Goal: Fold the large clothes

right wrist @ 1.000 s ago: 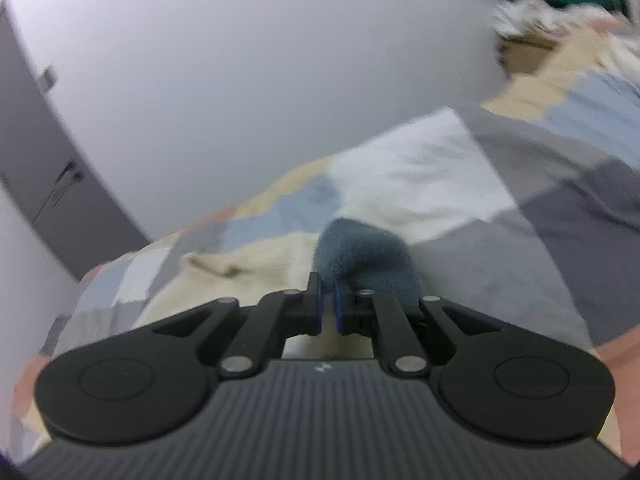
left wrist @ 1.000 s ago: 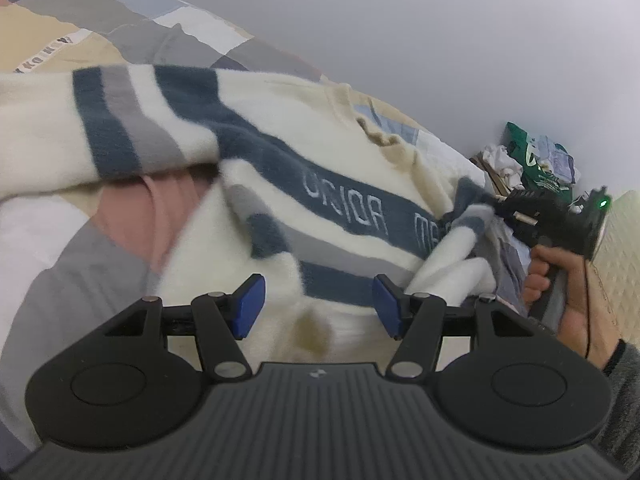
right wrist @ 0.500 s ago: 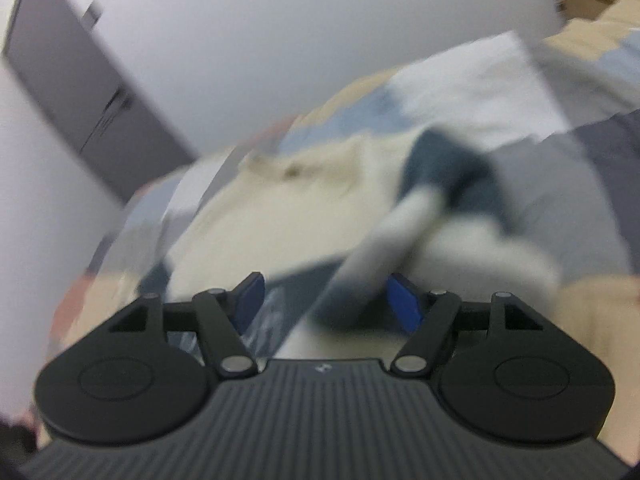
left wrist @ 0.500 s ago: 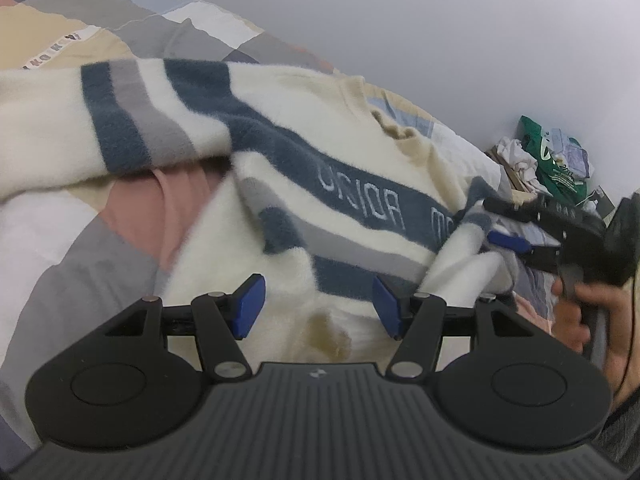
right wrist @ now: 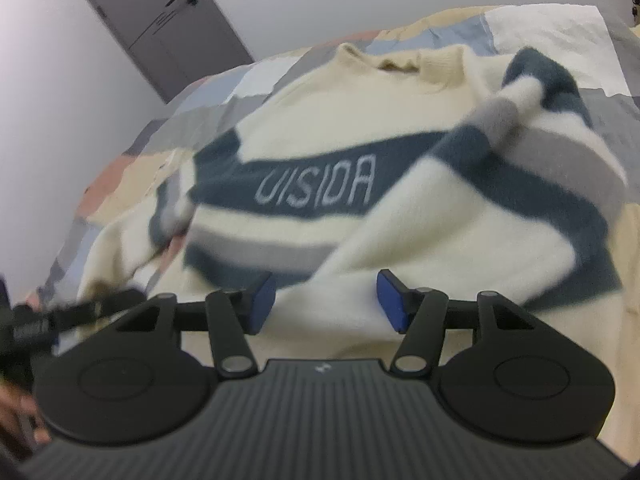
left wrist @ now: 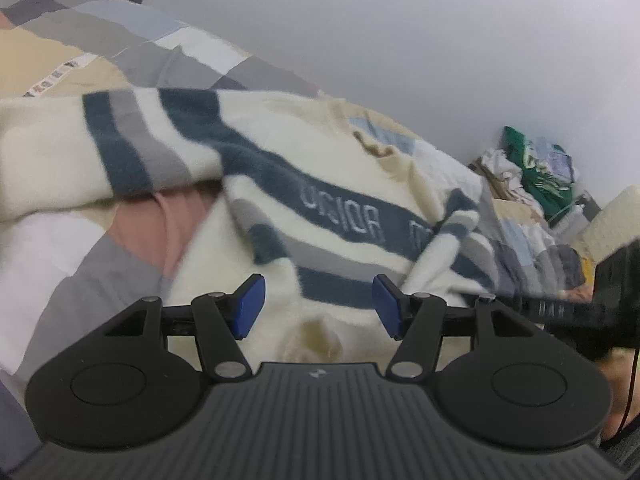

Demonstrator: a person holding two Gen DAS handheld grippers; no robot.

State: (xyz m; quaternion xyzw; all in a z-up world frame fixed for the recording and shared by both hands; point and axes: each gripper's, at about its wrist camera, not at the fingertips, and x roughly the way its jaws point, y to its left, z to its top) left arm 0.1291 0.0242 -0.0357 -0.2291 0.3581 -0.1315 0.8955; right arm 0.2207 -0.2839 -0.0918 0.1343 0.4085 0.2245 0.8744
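Right wrist: sweater [right wrist: 360, 128] (bedspread [right wrist: 552, 28] beyond)

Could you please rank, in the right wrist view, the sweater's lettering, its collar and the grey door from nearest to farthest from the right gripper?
From the right gripper, whose jaws are closing with nothing pinched between them:
1. Lettering, on the sweater's dark band, straight ahead.
2. Collar, beyond the lettering, at the sweater's far end.
3. Grey door, past the bed, upper left.
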